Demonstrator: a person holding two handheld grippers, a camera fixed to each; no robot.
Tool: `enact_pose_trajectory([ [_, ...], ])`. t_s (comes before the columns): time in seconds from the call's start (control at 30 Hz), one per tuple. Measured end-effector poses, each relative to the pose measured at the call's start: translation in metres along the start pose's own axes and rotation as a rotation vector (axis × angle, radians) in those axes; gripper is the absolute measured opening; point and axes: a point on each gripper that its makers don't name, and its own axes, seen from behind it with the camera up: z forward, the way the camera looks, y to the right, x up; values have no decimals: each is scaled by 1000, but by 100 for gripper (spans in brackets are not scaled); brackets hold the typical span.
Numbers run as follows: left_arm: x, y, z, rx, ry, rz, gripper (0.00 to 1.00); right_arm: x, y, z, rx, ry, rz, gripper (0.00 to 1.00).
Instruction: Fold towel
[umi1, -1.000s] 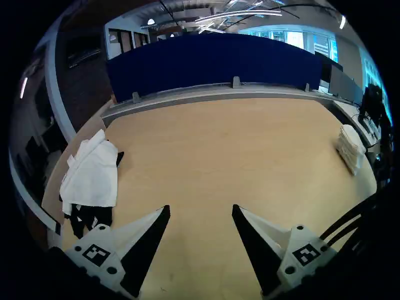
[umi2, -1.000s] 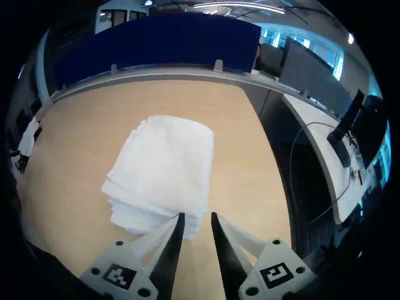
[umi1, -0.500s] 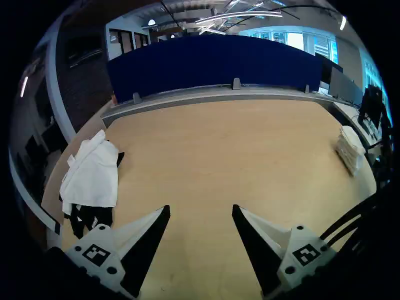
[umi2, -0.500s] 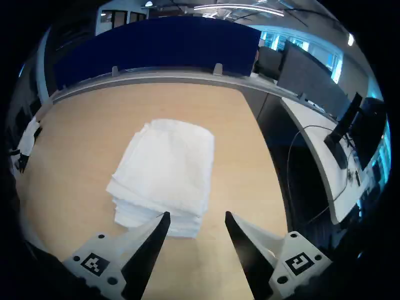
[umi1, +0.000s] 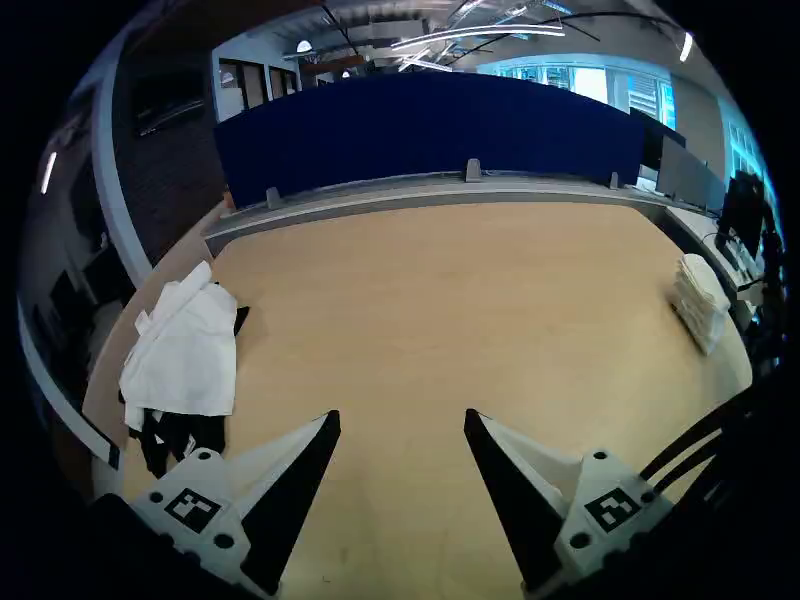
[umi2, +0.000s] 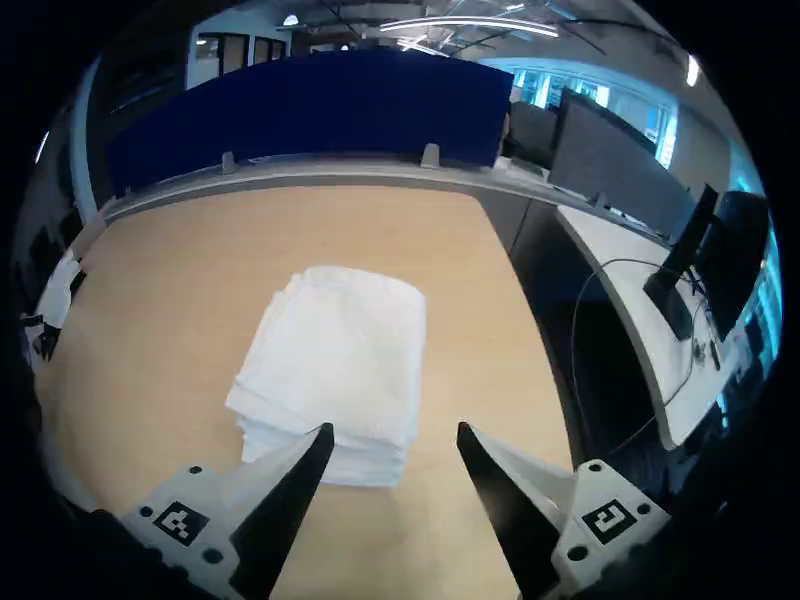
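A stack of folded white towels lies on the wooden table just ahead of my right gripper, which stands open with nothing between its fingers. That stack appears small at the far right of the left gripper view. A loose pile of white cloth lies over some black cloth at the table's left edge in the left gripper view. My left gripper is open above bare wood, well apart from both.
A dark blue divider panel runs along the table's far edge. Past the table's right edge in the right gripper view stands a neighbouring desk with a monitor and cables. Black cables cross the left gripper view's lower right.
My right gripper opened from nearly shut at the folded stack's near edge and drew back a little. The left gripper has hardly moved.
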Motion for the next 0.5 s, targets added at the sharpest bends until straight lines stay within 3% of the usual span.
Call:
enact_pose_trajectory([
  [0.5, -1, -1, -4, 3, 3, -3, 92, 10, 0, -1, -4, 18, -5, 97],
])
